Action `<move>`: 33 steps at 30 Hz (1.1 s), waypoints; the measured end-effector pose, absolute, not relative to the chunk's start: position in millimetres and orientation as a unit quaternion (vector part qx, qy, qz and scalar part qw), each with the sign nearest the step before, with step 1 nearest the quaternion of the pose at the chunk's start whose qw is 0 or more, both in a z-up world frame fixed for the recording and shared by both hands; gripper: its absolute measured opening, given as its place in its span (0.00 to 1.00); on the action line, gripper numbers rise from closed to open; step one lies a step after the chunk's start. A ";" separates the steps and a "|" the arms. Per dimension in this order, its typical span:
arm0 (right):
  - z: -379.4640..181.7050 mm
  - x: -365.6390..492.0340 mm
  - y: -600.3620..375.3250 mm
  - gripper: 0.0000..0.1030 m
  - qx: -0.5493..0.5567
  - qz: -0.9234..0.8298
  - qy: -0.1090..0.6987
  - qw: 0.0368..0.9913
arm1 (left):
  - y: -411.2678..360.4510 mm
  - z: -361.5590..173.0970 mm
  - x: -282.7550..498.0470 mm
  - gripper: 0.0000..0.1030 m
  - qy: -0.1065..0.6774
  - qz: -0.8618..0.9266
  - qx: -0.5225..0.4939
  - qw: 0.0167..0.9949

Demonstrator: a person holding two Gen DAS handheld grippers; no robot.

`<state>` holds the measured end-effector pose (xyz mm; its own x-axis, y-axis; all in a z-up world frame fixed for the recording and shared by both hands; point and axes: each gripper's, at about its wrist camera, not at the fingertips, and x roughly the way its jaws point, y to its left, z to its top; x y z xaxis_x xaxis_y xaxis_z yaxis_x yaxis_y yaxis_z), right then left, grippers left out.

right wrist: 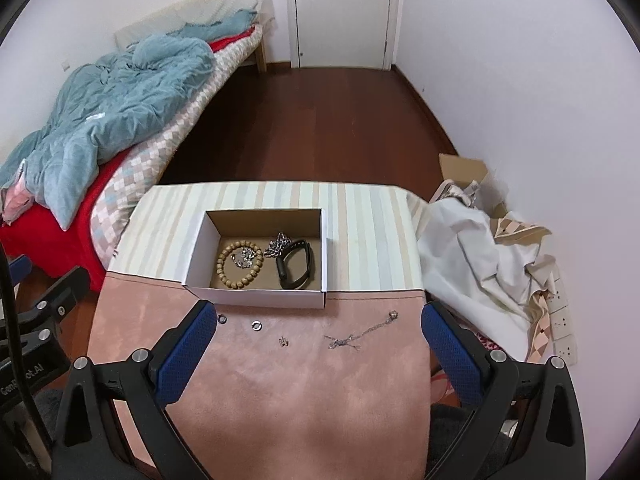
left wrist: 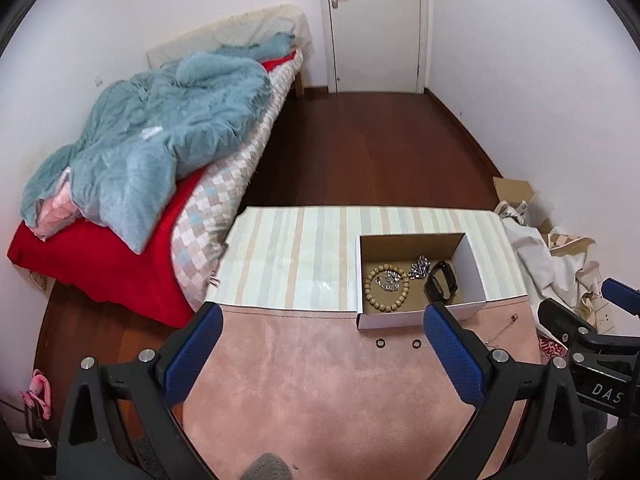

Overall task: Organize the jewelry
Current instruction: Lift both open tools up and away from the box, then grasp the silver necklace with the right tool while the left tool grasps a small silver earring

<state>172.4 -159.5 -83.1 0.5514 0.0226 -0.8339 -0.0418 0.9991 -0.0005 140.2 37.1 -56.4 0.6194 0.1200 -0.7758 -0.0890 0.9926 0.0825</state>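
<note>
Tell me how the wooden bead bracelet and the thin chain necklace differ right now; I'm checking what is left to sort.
The wooden bead bracelet lies inside the white box; the thin chain necklace lies outside it on the pink cloth. The bracelet forms a neat closed ring around small silver pieces; the necklace is strung out and tangled at one end. The bracelet's beads are chunky and tan; the necklace is fine and silvery. Neither is held by a gripper.

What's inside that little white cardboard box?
Inside the box: a wooden bead bracelet ringing small silver pieces, a silver chain heap and a black wristband. The near wall hides nothing obvious.
</note>
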 end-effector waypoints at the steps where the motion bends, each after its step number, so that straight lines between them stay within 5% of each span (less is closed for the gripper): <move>1: -79.9 167.5 -159.0 1.00 -0.012 0.017 0.469 0.883 | 36.4 -51.5 135.1 0.99 0.427 0.059 0.020 0.902; 11: -58.9 131.4 -166.8 1.00 0.032 0.044 0.454 0.889 | 40.3 -32.7 102.6 0.99 0.394 0.083 0.009 0.915; 19: -132.2 142.4 -217.4 0.99 0.067 -0.005 0.494 0.867 | 50.3 -104.9 117.2 1.00 0.421 0.126 0.023 0.898; 23: -187.0 157.5 -242.9 0.69 0.088 -0.015 0.522 0.848 | 48.1 -159.1 136.0 1.00 0.458 0.147 0.058 0.875; 33: -277.5 194.8 -251.8 0.67 0.121 -0.026 0.545 0.829 | 46.4 -227.7 164.7 1.00 0.507 0.155 0.062 0.845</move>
